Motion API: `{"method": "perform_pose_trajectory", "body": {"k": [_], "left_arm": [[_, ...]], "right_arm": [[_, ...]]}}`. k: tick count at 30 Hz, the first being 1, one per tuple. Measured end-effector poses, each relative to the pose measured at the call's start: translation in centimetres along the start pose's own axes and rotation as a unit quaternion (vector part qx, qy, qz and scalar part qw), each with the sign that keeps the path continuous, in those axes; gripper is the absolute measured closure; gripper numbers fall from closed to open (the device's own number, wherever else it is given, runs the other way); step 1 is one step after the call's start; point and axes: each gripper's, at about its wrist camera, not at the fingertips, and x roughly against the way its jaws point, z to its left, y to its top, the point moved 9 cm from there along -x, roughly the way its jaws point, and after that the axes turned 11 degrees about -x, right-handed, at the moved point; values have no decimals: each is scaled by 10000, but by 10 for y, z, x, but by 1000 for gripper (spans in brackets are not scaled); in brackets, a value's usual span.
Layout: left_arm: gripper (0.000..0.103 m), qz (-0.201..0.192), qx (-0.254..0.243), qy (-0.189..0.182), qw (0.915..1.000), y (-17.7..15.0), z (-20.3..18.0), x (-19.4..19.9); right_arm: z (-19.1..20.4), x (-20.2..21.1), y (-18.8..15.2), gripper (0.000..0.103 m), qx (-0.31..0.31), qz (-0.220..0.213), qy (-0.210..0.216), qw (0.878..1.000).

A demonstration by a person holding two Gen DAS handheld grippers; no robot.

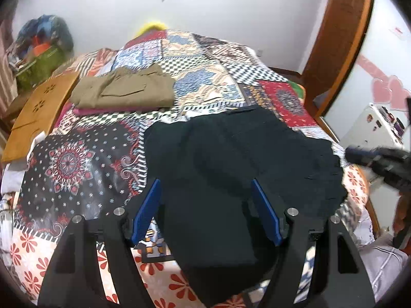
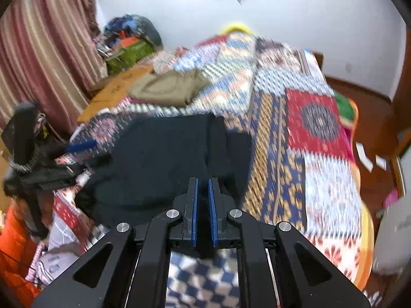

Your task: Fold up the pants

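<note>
- While the black pants [image 1: 231, 159] are lying on the patterned bedspread [image 1: 84, 159], the left gripper [image 1: 205, 202] is hovering over them, jaws wide apart.
- Right gripper [image 2: 203, 200] is nearly closed; whether it is pinching fabric cannot be told.
- Folded khaki garment [image 1: 123, 89] is sitting farther back.

Open patchwork bedspread [image 1: 205, 59] lies beyond and right of the dark folded pants [image 1: 231, 166], unobstructed. Left of the pants: a folded olive-brown garment [image 1: 123, 89], then a tan wooden board [image 1: 38, 113] at the bed edge, narrowing passage.
</note>
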Motion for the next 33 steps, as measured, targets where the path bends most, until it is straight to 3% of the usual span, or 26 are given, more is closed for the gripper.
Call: {"method": "perform_pose_trajectory", "body": {"k": [6,10,15,23,29,33], "left_arm": [[31,402,-422,-155,9982,-17,-32,-16],[31,434,-311,-172,9984,-22,-34,-21],[31,516,-167,-282,9981,-21,-36,-26],[31,525,-78,-515,9973,-1,-50,-42],[31,473,197,-340,9981,26,-51,-68],[31,475,334,-257,9980,38,-44,-79]], "right_arm": [[-18,-3,-20,95,-449,425,254,9978],[-8,-11,-33,87,-197,749,439,9960],[-6,-45,-45,85,214,1056,267,9938],[-29,-86,8,84,365,803,-57,9961],[-37,-132,65,82,931,613,-388,9930],[-48,-152,91,81,728,738,-499,9934]]}}
